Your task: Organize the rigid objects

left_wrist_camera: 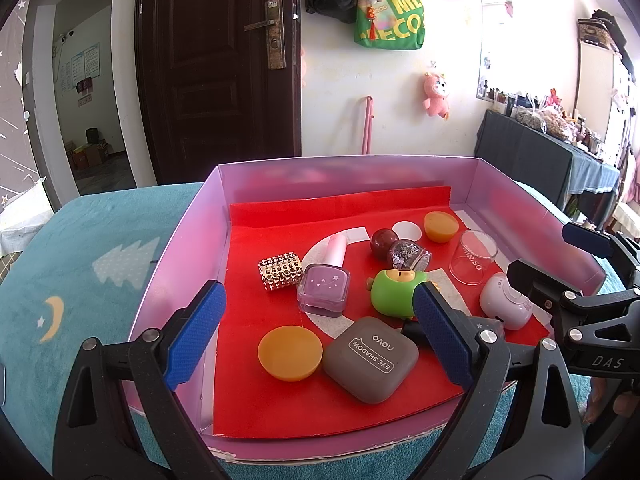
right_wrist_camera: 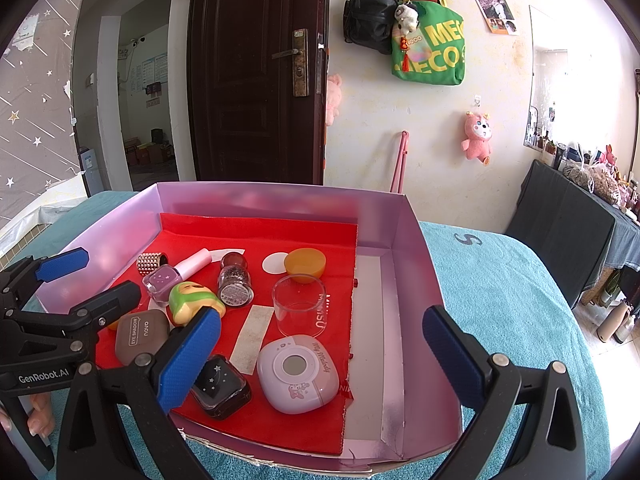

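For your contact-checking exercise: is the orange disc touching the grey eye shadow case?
Touching: the left wrist view shows the orange disc overlapping the grey eye shadow case with no gap.

We see an open box resting on a bed, with a liner sheet covering most of its floor and a bare strip along the right wall. Near the front edge lie a round lid and, touching it on the right, an eye-shadow case. Behind them sit a nail-polish bottle and, to its left, a studded cylinder. A frog-shaped toy stands right of the bottle, a glitter jar behind it. A glass cup and a small bowl occupy the rear right; a rounded case and a square bottle lie at front right.
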